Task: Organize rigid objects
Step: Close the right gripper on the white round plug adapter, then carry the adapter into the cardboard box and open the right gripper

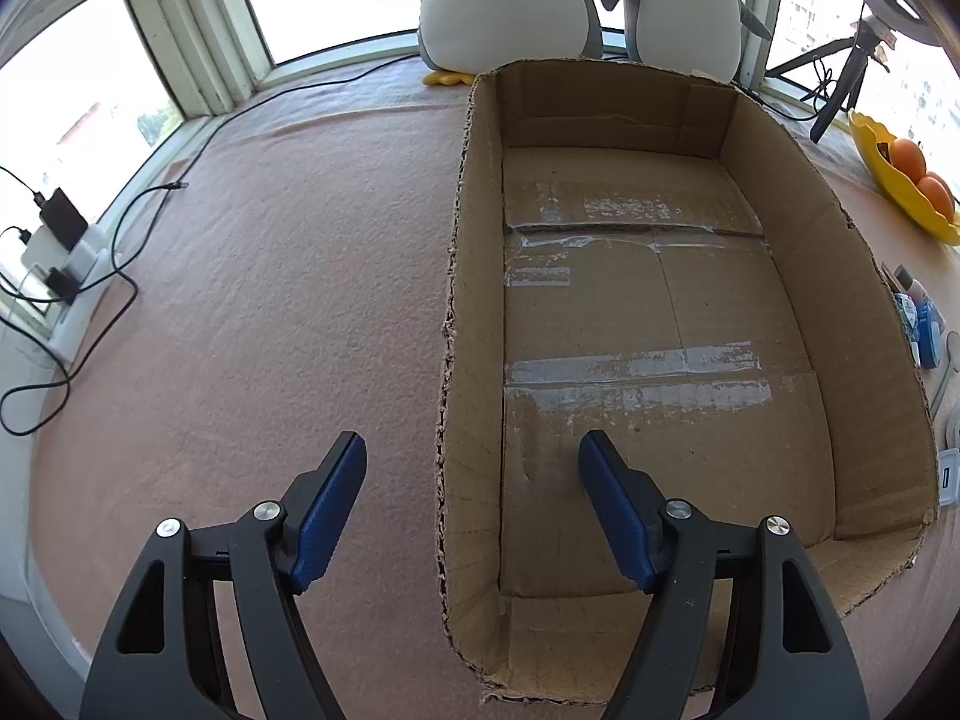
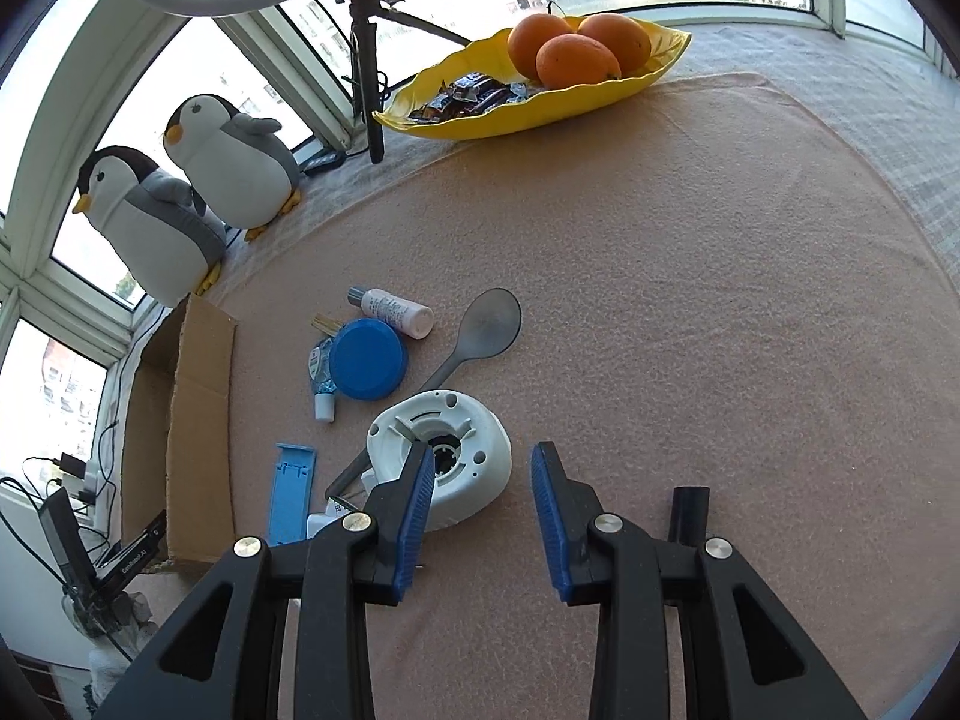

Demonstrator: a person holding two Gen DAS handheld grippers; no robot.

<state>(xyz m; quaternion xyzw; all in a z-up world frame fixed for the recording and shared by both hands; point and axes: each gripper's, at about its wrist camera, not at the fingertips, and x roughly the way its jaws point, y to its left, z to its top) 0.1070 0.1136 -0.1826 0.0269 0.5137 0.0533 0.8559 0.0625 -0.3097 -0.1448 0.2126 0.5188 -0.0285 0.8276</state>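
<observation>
Two grippers in view, both with jaws apart and nothing between the pads. Left gripper [image 1: 473, 450] hangs over the left wall of the cardboard box [image 1: 474, 312]: one finger outside over the pink cloth on the desk [image 1: 270, 300], one inside above the box floor. Jaws stand wide in the frame. Box holds nothing visible, only tape strips on its floor.

Right wrist view, left to right: box edge at lower left, blue flat plastic piece [image 2: 291, 495] lying just beside it, small clear bottle [image 2: 321, 375] touching the blue round lid [image 2: 368, 360], white bottle [image 2: 393, 312] on its side above them, grey spoon [image 2: 480, 330] right of the lid, white round base [image 2: 441, 456] below the spoon handle. Right gripper [image 2: 483, 468] has a narrower gap; its left finger overlaps the white base in the frame, contact unclear. Black cylinder [image 2: 690, 513] sits behind its right finger. Yellow dish [image 2: 480, 120] with oranges at the top centre.
</observation>
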